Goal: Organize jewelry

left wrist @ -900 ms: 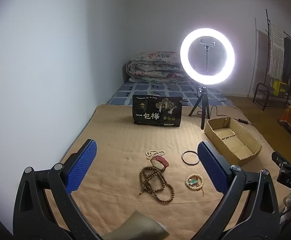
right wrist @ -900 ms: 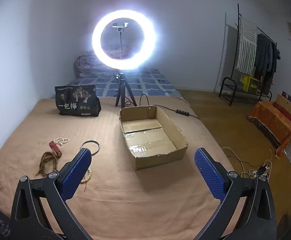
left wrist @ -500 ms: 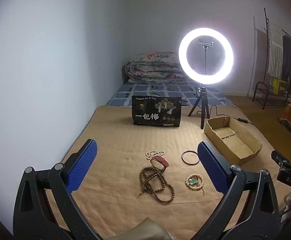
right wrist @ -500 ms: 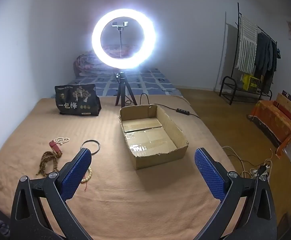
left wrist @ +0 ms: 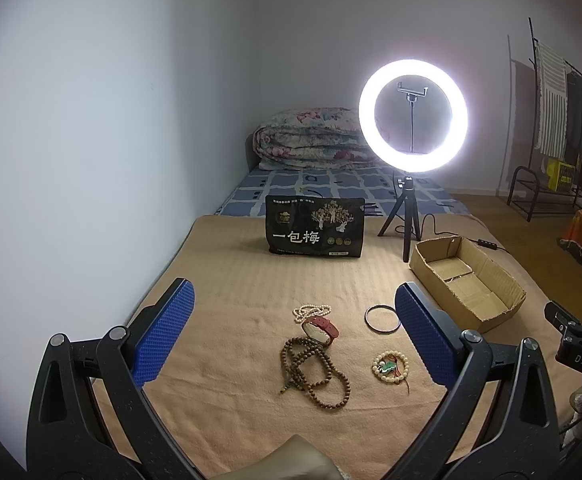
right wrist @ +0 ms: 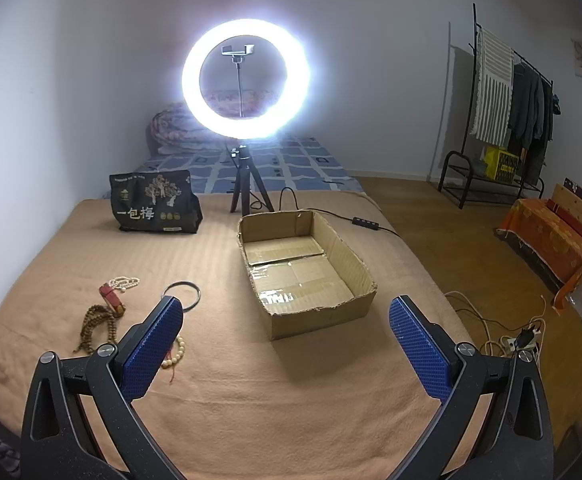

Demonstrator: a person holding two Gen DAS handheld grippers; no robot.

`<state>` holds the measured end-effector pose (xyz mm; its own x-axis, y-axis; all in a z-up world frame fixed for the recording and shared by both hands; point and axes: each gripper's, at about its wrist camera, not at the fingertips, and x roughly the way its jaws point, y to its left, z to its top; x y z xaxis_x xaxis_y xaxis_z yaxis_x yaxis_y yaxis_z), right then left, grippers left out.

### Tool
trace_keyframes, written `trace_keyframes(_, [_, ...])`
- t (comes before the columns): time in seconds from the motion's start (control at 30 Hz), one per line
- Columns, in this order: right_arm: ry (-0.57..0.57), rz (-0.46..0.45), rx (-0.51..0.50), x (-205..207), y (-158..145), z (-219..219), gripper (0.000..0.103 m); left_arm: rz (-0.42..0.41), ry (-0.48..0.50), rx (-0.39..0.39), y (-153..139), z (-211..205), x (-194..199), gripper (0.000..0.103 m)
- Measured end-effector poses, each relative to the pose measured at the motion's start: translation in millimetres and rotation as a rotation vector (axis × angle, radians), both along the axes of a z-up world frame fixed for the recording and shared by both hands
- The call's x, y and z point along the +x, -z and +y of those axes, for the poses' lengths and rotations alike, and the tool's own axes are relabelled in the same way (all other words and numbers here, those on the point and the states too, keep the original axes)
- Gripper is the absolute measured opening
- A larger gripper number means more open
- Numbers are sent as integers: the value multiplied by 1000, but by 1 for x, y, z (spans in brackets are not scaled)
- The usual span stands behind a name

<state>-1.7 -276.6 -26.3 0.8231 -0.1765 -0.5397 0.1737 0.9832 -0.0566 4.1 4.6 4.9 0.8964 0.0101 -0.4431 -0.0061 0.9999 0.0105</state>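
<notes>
Jewelry lies loose on a tan blanket: a long brown bead strand, a red band, a white pearl string, a thin dark ring and a pale bead bracelet with a green charm. My left gripper hovers open above them, nothing between its blue pads. An open cardboard box sits empty to the right. My right gripper stands open just before that box, with the brown beads and dark ring off to its left.
A lit ring light on a tripod and a black printed bag stand at the blanket's far edge. A wall runs along the left. Cables lie on the wooden floor right of the bed, near a clothes rack.
The left gripper's view has drifted slightly, so the ring light and box sit a little further left. The right gripper and all the jewelry stay where they were.
</notes>
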Motion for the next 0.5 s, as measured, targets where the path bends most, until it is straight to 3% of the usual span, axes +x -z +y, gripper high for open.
trace_keyframes(0.5, [-8,5,1,0,0,2,103,-5,-1,6,0,-2,-2,102])
